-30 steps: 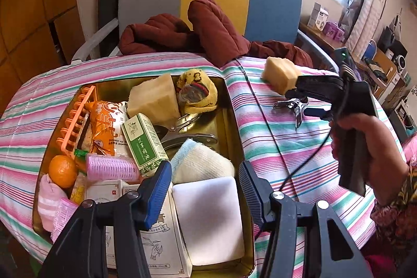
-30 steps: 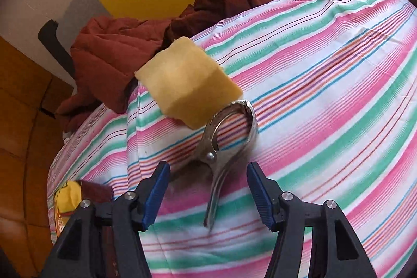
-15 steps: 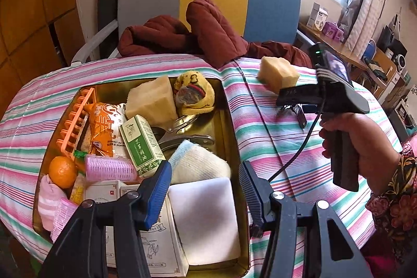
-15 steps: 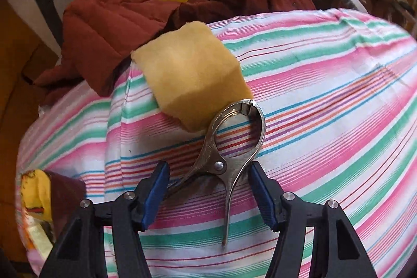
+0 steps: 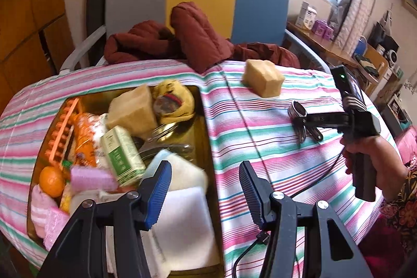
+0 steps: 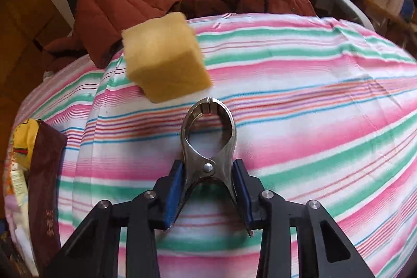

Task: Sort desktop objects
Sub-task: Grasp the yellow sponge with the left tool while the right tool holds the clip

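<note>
Steel clamp point(image 6: 208, 145) between the blue pads point(image 6: 174, 193) of the right gripper point(image 6: 208, 194) — jaws closing, pads set against both handles just behind the pivot rivet, narrow. Clamp's ring-shaped nose pointing to 12 o'clock, tips met, lying over the striped cloth point(image 6: 312, 121). Cannot tell whether lifted clear of the cloth or resting on it.

Tan sponge block point(image 6: 166, 61) at 11 o'clock from the clamp nose, near it, not touching, on the cloth. Maroon jacket point(image 6: 117, 9) heaped beyond the table edge at 12 o'clock, against a chair back.

Left wrist view: left gripper point(image 5: 206, 189) jaws wide, nothing between them, hanging over the right rim of the gold tray point(image 5: 206, 127). Tray crowded — white pad point(image 5: 182, 226) nearest, green box point(image 5: 122, 153) tilted, pink roller point(image 5: 91, 177), orange fruit point(image 5: 50, 177) at 9 o'clock, orange comb point(image 5: 61, 132) along the left wall, second sponge block point(image 5: 133, 111) and yellow plush point(image 5: 174, 103) at the far end, metal pieces mid-tray, blurred.

Right hand point(image 5: 365, 155) at 3 o'clock gripping the handle, with the clamp at its tip, out on the cloth well right of the tray.
</note>
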Motion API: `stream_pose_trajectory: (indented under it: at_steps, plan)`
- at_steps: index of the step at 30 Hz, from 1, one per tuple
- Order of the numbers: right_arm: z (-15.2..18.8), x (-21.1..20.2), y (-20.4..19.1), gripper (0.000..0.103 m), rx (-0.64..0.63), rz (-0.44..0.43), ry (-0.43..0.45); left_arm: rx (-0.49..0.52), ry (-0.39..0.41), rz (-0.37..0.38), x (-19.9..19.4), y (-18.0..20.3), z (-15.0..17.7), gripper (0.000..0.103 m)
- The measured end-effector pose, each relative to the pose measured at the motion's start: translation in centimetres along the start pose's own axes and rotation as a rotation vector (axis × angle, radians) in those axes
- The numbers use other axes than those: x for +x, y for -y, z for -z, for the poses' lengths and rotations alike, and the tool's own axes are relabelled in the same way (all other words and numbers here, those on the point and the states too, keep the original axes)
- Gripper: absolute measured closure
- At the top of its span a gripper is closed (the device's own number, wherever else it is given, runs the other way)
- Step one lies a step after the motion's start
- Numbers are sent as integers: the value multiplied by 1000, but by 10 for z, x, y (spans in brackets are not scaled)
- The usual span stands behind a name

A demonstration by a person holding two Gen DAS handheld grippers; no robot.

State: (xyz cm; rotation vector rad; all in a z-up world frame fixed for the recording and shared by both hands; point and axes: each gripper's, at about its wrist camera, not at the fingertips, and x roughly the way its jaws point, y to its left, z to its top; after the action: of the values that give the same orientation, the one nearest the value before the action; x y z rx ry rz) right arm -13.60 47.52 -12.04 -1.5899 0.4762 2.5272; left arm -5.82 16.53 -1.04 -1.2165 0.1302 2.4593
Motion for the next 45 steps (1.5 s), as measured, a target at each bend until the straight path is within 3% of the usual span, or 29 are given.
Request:
stream_pose_trajectory:
  at_steps: [6, 13, 20, 22, 24, 26, 31, 39, 45]
  plan:
    - [24, -19, 37, 66, -2, -65, -34, 54, -6, 50, 16, 34, -25, 48]
    - [27, -19, 43, 66, 5, -94, -46, 88, -36, 89, 66, 84, -72, 48]
    - [25, -17, 48, 66, 25, -123, -47, 98, -81, 54, 126, 117, -102, 48]
    - [21, -16, 49, 66, 34, -95, -34, 91, -90, 32, 144, 125, -110, 48]
    - [18, -15, 51, 66, 20, -54, -27, 74, -90, 39, 157, 129, -118, 44]
    - [16, -16, 54, 66, 17, -28, -24, 55, -88, 28, 169, 133, -126, 32]
    - [11, -15, 59, 66, 18, -35, -43, 79, -119, -9, 193, 144, -143, 22]
    - [9, -13, 62, 66, 44, -56, -51, 90, -148, -101, 223, 150, -150, 20]
    - [9, -12, 61, 66, 45, -52, -54, 92, -155, -97, 238, 149, -148, 20]
